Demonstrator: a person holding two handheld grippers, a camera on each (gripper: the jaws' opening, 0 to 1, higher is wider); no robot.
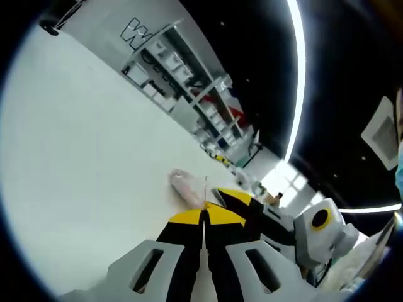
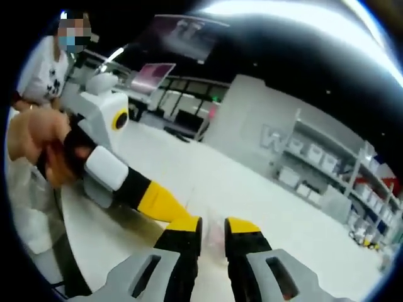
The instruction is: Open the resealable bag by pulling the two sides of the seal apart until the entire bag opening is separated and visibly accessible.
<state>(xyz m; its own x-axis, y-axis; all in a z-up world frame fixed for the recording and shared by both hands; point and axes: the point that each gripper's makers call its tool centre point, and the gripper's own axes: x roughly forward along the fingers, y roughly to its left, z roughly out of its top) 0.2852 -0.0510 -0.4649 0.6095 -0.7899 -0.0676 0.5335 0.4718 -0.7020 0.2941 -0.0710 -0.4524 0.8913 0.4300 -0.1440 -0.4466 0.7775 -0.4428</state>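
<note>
Grippers, two, hand-held, black jaws with yellow tips on grey bodies.

Left gripper (image 1: 204, 217), left gripper view: jaws rise from the bottom edge and stand nearly together, only a thin slit between the tips. The tips reach the near end of the resealable bag (image 1: 187, 187), a small, pale, translucent pouch lying on the white table (image 1: 82, 157). Whether the tips pinch the bag's edge cannot be told, since they cover the contact point. The right gripper (image 1: 234, 202) enters this view from the right, its yellow-tipped jaws just beside the left ones at the same end of the bag.

Right gripper (image 2: 214, 228), right gripper view: jaws stand a narrow gap apart. A faint pinkish, blurred patch, the bag (image 2: 216, 234), shows in the gap; a grip on it cannot be confirmed. The left gripper (image 2: 182, 221) comes in from the left, its tip touching or just beside the right gripper's left jaw. A person's hand (image 2: 38, 141) holds its handle.

Table: white, rounded edge at lower left of the right gripper view.

Background: grey shelving unit (image 1: 189, 82) with white storage bins against a grey wall; the same shelving (image 2: 334, 170) stands at the right of the right gripper view. Person in a white shirt (image 2: 34, 69) at upper left. Bright curved ceiling light strip (image 1: 299, 69).
</note>
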